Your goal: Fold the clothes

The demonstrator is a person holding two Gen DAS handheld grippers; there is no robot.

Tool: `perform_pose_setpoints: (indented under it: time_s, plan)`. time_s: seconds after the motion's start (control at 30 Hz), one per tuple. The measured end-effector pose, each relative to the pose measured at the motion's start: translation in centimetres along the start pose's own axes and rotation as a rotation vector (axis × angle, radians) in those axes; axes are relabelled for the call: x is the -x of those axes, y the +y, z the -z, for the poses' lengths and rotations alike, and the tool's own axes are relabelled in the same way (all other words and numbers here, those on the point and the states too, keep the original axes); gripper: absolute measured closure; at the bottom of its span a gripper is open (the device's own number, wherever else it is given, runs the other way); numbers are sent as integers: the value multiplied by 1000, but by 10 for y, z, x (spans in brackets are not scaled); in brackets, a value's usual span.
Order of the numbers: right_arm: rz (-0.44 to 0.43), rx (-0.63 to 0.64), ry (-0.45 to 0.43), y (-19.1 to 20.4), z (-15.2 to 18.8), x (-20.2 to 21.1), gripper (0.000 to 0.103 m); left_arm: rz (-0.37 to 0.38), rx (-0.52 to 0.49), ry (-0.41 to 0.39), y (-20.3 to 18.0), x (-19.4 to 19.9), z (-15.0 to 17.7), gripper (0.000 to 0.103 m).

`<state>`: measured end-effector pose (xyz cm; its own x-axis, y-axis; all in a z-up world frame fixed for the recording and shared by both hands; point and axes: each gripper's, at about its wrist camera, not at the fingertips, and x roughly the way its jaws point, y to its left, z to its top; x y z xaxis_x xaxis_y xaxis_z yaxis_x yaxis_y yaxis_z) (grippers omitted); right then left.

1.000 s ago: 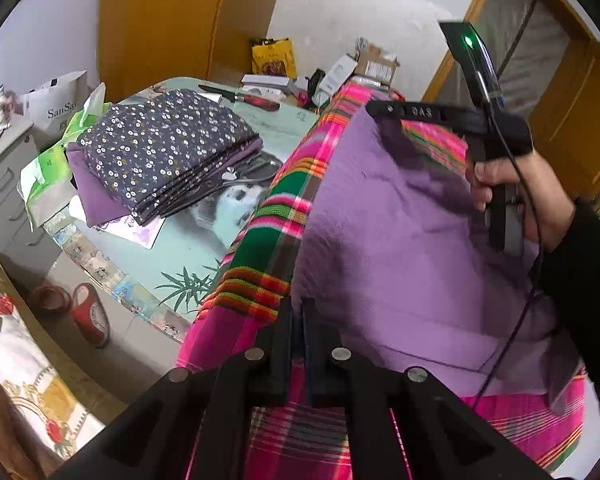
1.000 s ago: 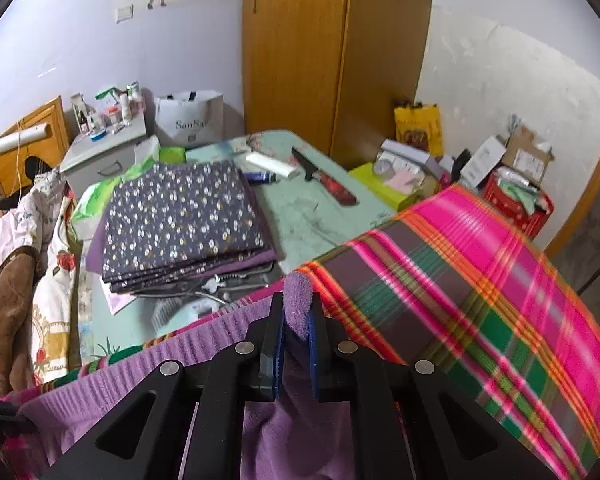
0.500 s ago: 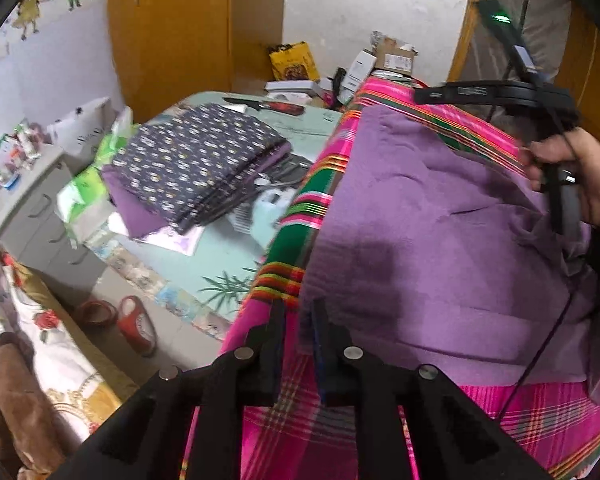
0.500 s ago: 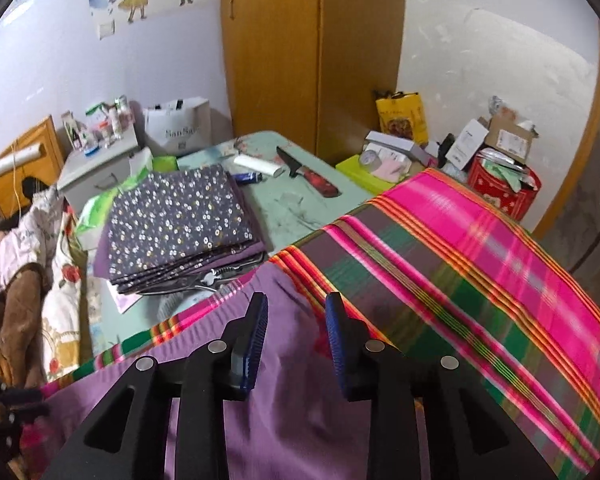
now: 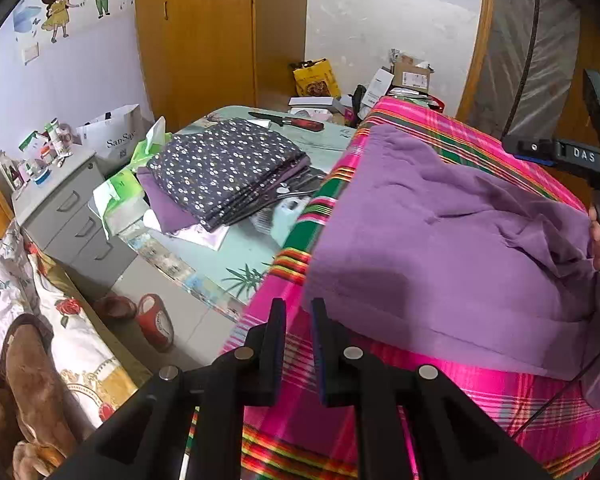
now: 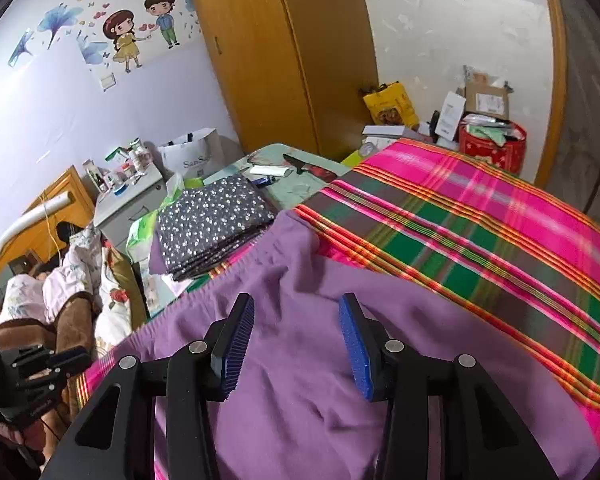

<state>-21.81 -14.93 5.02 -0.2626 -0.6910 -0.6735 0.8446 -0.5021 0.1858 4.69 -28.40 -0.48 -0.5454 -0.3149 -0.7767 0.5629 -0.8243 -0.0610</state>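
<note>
Both tongs free above the folded purple cotton garment (image 5: pixel 452 240)

It lay on the pink plaid blanket (image 6: pixel 480 220), near edge just beyond the left gripper (image 5: pixel 299 312), jaws slightly apart, empty; right gripper (image 6: pixel 296 312) was opening, nothing clamped.

Left tool (image 5: pixel 298 312) jaws slightly apart and empty, just beside purple garment (image 5: pixel 440 248) folded on plaid cloth (image 5: pixel 480 400), floral stack (image 5: pixel 224 168) on table (image 5: pixel 252 256)

Your left wrist camera looks steeply down, close over the purple garment (image 5: pixel 440 240); your right looks down across it (image 6: pixel 300 360). Both share the floral stack (image 5: pixel 224 168) (image 6: pixel 212 224) toward ten o'clock.
</note>
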Motion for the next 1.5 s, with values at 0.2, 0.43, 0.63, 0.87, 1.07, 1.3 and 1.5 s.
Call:
perform_pose_setpoints:
  time_s: [0.2,0.43,0.63,0.87,1.07,1.3,1.5]
  plan:
    - [9,24,7,2,13,16,57,95,72,15,5,-4,12,89]
    - [4,47,29,-5,15,13,57,217,217,53,22,-22,20,79]
    - [-9,50,57,-12,0,-13,57,284,300,73,26,-38,16,74]
    - [-58,59,103,-7,-32,-65,57,305,357,88,28,-51,11,72]
    - [-79,96,186,3,-50,-120,57,322,412,95,29,-56,6,71]
    - [-67,94,271,-2,-50,-164,86,320,432,85,30,-61,1,90]
    - [-43,87,211,-9,-54,-155,98,331,400,24,31,-43,-8,95]
